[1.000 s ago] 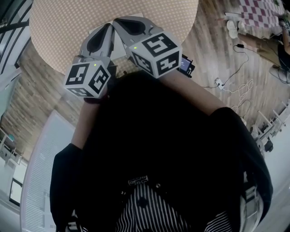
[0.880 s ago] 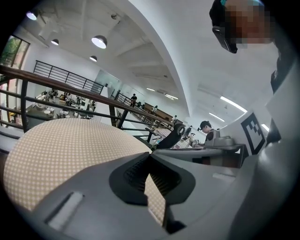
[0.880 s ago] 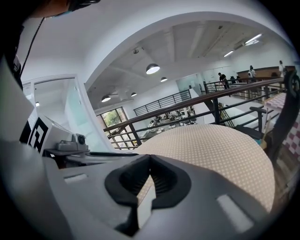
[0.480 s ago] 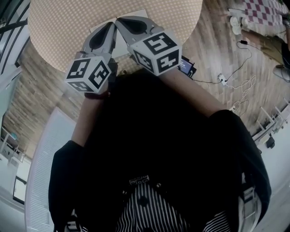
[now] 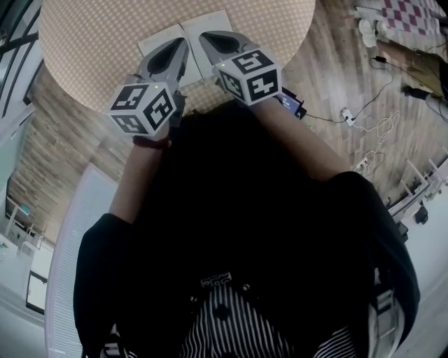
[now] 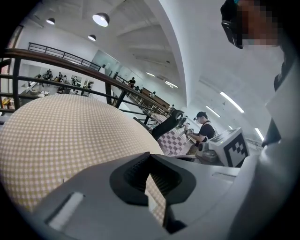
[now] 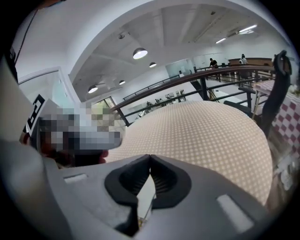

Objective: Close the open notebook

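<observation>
Your left gripper (image 5: 180, 47) and right gripper (image 5: 208, 38) now hang lower over the open notebook (image 5: 213, 19) on the worktop (image 5: 105, 42), both sets of fingers (image 7: 164, 180) pressed together and empty, so the closing has not begun.

L tool (image 5: 183, 44) & R tool (image 5: 204, 36) side by side over open notebook (image 5: 214, 21) on round checked table (image 5: 91, 42).

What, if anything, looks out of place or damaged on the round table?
Nothing stands out. The notebook lies open and flat on the table, with no spill or damage visible. Only loose cables trail over the floor beside it.
</observation>
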Motion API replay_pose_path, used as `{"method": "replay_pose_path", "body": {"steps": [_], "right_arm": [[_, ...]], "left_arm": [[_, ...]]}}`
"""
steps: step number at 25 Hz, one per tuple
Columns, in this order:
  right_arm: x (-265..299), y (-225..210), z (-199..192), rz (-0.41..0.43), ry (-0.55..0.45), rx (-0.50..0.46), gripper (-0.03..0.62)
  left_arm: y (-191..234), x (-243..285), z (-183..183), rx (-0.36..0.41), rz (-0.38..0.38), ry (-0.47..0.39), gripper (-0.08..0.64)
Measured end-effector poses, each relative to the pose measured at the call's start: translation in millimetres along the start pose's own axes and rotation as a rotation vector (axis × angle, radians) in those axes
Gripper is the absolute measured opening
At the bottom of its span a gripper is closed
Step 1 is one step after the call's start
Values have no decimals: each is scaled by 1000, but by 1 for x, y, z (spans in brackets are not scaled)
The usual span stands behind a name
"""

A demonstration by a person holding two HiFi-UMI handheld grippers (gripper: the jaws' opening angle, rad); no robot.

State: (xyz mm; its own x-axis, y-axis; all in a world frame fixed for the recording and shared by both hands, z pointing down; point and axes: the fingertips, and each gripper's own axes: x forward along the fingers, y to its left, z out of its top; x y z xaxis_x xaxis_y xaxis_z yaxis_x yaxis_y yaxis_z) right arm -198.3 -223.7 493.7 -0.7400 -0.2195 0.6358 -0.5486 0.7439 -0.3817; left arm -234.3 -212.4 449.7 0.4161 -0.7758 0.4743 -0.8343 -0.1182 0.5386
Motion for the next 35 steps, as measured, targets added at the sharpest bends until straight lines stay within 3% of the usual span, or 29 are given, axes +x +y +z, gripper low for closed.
{"method": "replay_pose_path", "body": {"steps": [6,14,20,22,30,35], "right_arm": [[4,-45,-38,-90,66,37,25],[20,-90,-91,-162,156,184,58],[34,-118,-129,-177,271,239,144],[41,-124,-145,-173,320,246,178],[54,-140,-172,-181,388,268,207],[53,-138,-173,-179,400,209,220]], "left_arm": [[-11,18,-17,-9,-44,63,-5],[-2,58,-60,12,-29,169,-5],[13,79,-91,-55,-27,276,-5],[10,82,-98,-98,-45,312,-5],[39,103,-137,-76,1,418,-5],[55,112,-158,-57,24,478,-5]]}}
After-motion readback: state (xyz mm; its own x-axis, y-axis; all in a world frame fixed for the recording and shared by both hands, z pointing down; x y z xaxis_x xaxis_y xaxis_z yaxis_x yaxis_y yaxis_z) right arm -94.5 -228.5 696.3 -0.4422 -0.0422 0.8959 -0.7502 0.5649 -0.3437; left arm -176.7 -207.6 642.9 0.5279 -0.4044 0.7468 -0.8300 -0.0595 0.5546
